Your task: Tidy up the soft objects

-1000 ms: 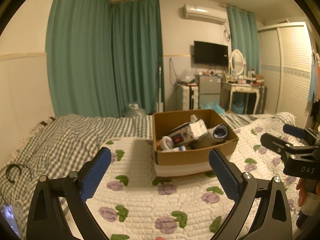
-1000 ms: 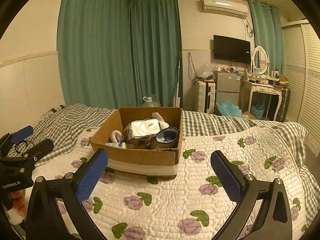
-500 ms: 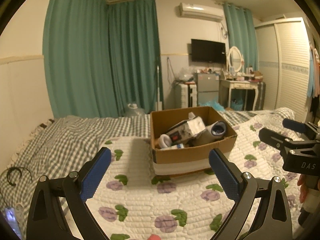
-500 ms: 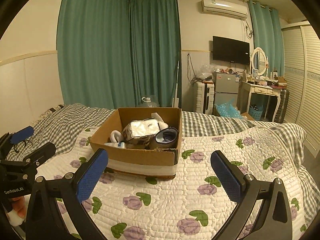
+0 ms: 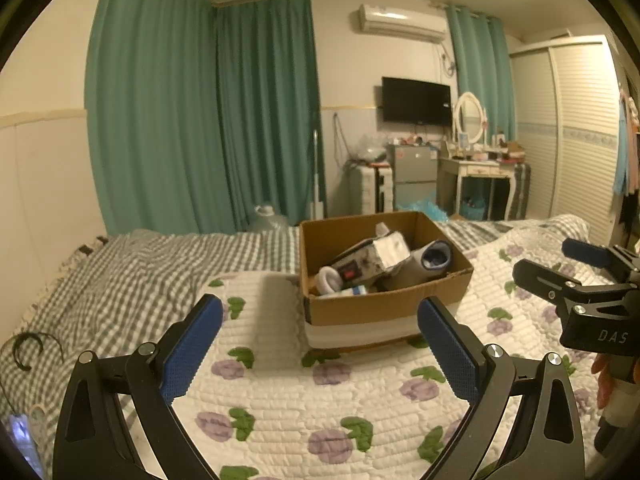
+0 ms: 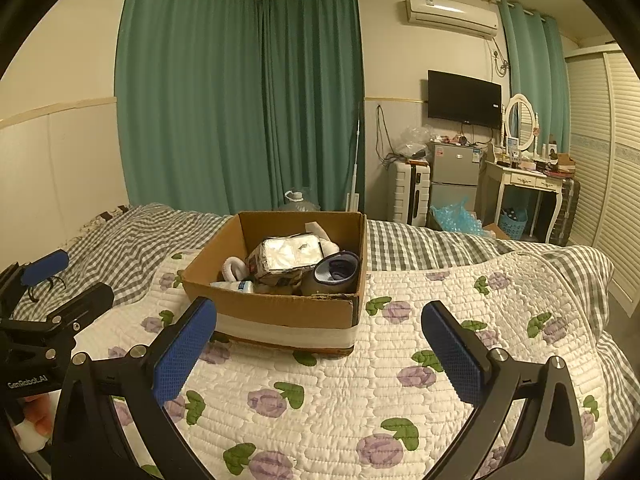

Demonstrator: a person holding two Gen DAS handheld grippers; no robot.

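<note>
A brown cardboard box (image 5: 384, 308) (image 6: 280, 308) stands on the flowered white quilt (image 5: 320, 408) (image 6: 360, 400) in front of both grippers. It holds a silver-wrapped pack (image 6: 286, 258) (image 5: 374, 258), a grey rolled sock (image 6: 334, 274) (image 5: 432, 258), a white ring-shaped item (image 6: 234, 268) and a small bottle (image 6: 232, 286). My left gripper (image 5: 320, 344) is open and empty, short of the box. My right gripper (image 6: 318, 344) is open and empty, also short of the box. Each gripper shows at the edge of the other's view.
A grey checked blanket (image 5: 120, 280) covers the bed's left and far side; a black hair band (image 5: 26, 350) lies on it. Green curtains (image 6: 240, 100), a suitcase (image 6: 410, 192), a small fridge (image 6: 454, 176) and a dressing table (image 6: 528, 184) stand beyond the bed.
Both grippers have stayed open and empty. The left view has tilted up slightly, so the box sits a little lower in it; the right view is nearly unchanged.
</note>
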